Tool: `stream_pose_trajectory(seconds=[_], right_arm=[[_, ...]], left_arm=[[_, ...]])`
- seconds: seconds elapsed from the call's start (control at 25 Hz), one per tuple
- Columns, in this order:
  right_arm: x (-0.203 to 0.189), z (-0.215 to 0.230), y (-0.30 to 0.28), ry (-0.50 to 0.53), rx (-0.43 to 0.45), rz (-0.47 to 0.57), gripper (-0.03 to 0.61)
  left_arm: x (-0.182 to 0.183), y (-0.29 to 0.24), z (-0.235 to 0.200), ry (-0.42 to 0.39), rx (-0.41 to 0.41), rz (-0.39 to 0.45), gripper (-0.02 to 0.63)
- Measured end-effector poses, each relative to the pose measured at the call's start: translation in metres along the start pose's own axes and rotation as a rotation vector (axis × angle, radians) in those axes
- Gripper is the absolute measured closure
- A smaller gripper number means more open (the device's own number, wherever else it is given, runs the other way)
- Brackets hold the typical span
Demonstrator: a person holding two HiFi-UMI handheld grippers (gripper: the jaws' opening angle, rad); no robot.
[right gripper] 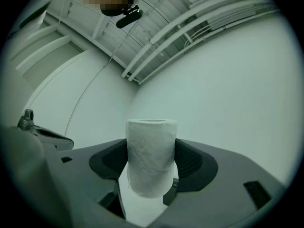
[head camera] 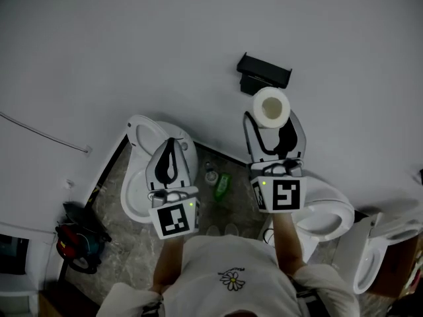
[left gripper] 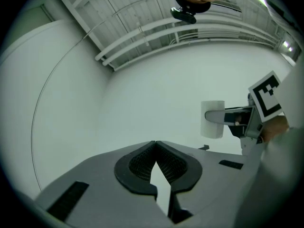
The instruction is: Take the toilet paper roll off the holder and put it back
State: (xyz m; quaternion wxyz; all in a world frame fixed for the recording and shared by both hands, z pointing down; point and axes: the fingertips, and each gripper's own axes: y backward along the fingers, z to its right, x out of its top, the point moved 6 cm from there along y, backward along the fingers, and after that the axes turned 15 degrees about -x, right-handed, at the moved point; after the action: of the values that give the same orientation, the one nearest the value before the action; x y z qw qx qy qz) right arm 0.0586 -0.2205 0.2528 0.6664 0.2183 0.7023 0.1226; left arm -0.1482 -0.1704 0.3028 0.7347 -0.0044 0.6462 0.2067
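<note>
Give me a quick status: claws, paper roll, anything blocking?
Right gripper shut on toilet paper roll, off the black holder. Left gripper shut, empty. Nothing between roll and holder.

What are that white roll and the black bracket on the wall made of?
The roll looks like soft, matte white tissue paper, faintly embossed. The wall holder looks like black metal or plastic, matte; too small to tell which.
</note>
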Motion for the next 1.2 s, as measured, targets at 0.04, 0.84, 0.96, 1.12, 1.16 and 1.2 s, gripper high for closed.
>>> stream_pose_trajectory(seconds=[0.04, 0.84, 0.96, 1.12, 1.16, 1.2], right_arm=[[-0.004, -0.002, 0.008, -0.008, -0.003, -0.013, 0.281], [-0.042, -0.007, 0.073, -0.041, 0.005, -0.193, 0.281], [-0.043, -0.004, 0.075, -0.044, -0.001, -0.199, 0.281], [-0.044, -0.004, 0.074, -0.033, 0.005, -0.197, 0.281], [-0.046, -0.003, 0.074, -0.033, 0.006, -0.198, 0.281], [-0.047, -0.003, 0.073, -0.034, 0.006, -0.2, 0.281]], left_arm=[[0.001, 0.001, 0.001, -0.002, -0.001, 0.002, 0.595], [-0.006, 0.01, 0.019, 0.02, -0.017, 0.0, 0.595], [-0.005, 0.01, 0.019, 0.019, -0.014, 0.0, 0.595], [-0.005, 0.01, 0.021, 0.02, -0.022, 0.002, 0.595], [-0.005, 0.009, 0.021, 0.019, -0.024, 0.004, 0.595], [-0.005, 0.008, 0.022, 0.02, -0.025, 0.005, 0.595]])
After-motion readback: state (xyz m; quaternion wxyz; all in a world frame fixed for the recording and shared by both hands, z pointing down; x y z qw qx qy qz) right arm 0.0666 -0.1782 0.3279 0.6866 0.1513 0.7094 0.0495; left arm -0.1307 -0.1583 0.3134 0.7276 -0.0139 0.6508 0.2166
